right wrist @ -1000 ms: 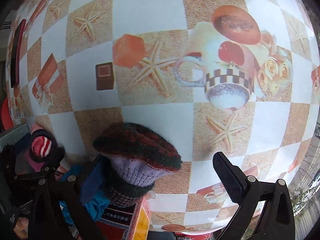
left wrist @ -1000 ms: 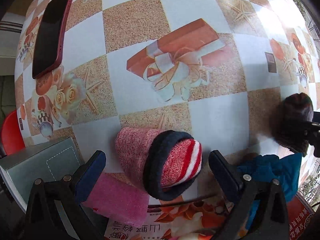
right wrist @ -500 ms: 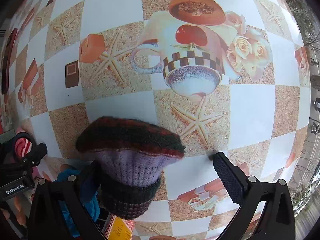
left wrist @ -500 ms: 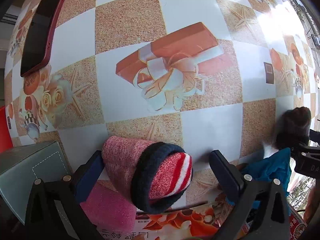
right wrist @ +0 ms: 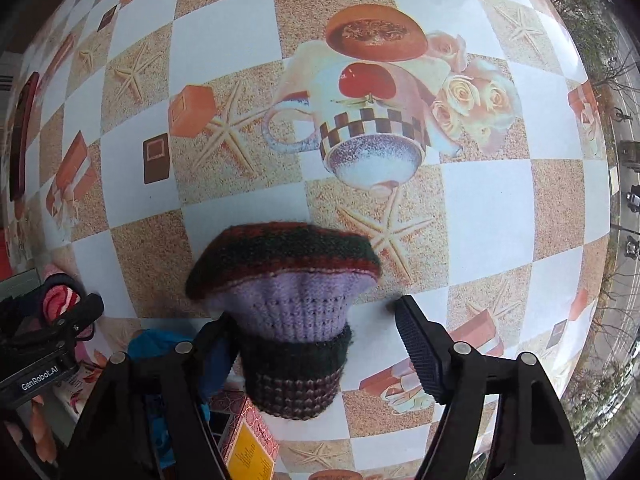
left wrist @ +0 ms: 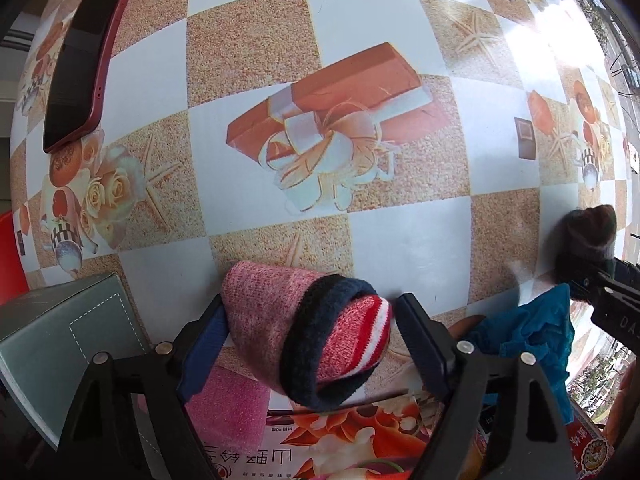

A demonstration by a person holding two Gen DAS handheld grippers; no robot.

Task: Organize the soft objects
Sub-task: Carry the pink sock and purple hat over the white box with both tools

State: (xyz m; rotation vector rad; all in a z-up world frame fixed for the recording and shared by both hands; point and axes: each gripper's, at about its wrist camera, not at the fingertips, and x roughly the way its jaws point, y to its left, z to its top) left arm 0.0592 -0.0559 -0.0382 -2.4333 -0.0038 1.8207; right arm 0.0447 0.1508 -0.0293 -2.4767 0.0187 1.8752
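Observation:
My left gripper (left wrist: pixel 310 330) has its fingers around a rolled pink sock bundle (left wrist: pixel 308 330) with a navy cuff and red-and-white stripes; both pads touch it. My right gripper (right wrist: pixel 316 332) is wide open; a rolled lilac, dark green and red knit bundle (right wrist: pixel 288 304) rests against its left finger (right wrist: pixel 216 344), with a gap to the right finger (right wrist: pixel 416 340). That knit bundle shows at the right edge of the left wrist view (left wrist: pixel 588 240). The pink bundle shows at the left of the right wrist view (right wrist: pixel 60 300).
A dark red phone (left wrist: pixel 86 52) lies at the far left of the patterned tablecloth (left wrist: pixel 400 236). A grey box (left wrist: pixel 68 340), a pink sponge (left wrist: pixel 228 408), a blue cloth (left wrist: pixel 528 340) and printed cartons (left wrist: pixel 352 444) crowd the near edge.
My left gripper has closed in until both pads touch the pink bundle. My right gripper has moved forward over the table with the knit bundle against its left finger.

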